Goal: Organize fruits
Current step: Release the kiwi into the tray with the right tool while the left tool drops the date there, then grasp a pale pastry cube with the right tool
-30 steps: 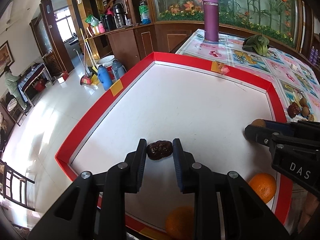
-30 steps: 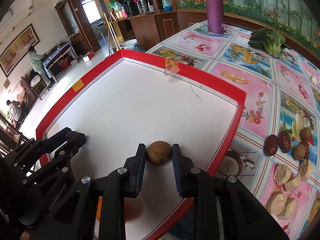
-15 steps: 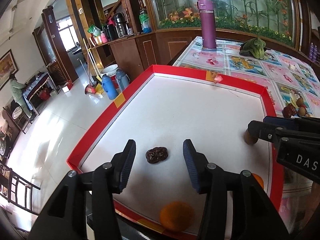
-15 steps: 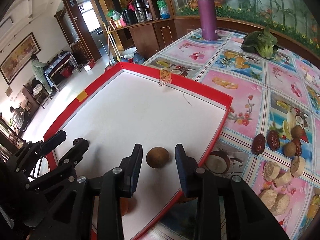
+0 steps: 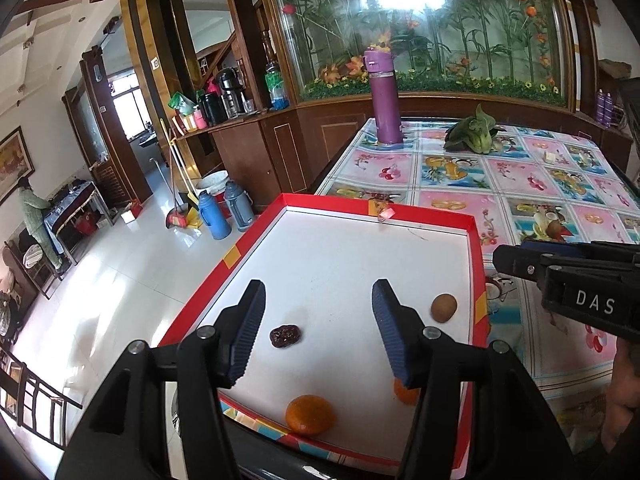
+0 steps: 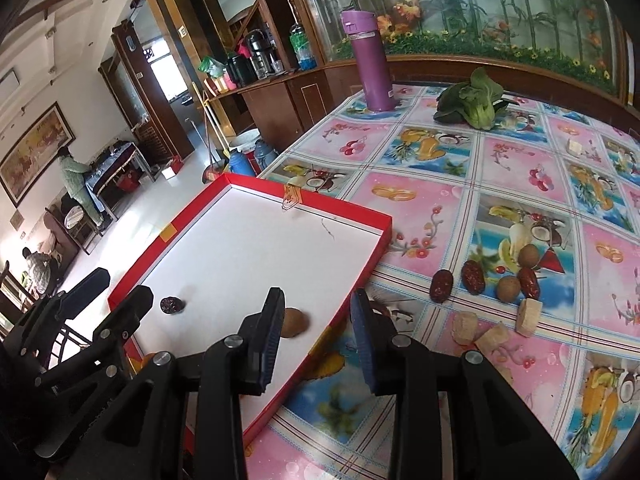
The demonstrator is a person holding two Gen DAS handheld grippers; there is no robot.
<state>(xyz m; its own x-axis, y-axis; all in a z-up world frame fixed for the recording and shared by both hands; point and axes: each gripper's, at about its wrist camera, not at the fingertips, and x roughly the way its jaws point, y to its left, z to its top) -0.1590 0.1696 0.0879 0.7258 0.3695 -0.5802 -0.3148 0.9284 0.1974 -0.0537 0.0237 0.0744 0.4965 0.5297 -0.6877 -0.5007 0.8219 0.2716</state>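
A red-rimmed white tray (image 5: 384, 204) (image 6: 308, 200) lies at the table's near left corner. In it rest a dark red date (image 5: 285, 335) (image 6: 171, 304), a brown round fruit (image 5: 444, 307) (image 6: 295, 322) and two oranges (image 5: 310, 414), one partly hidden behind a finger. My left gripper (image 5: 318, 330) hangs open above the tray, holding nothing. My right gripper (image 6: 316, 336) is open over the tray's right rim, also holding nothing. On the tablecloth to the right lie more dates (image 6: 441, 285), brown fruits (image 6: 508, 289) and pale cut pieces (image 6: 528, 317).
A purple flask (image 5: 384, 98) (image 6: 370, 62) and a leafy green vegetable (image 5: 472, 134) (image 6: 476, 104) stand at the table's far side. The table's left edge drops to a tiled floor with thermoses (image 5: 212, 216). A person (image 6: 78, 188) stands far left.
Both grippers have opened, leaving the date and the brown fruit in the tray. Both have lifted and drawn back, and the right one has shifted right over the rim.
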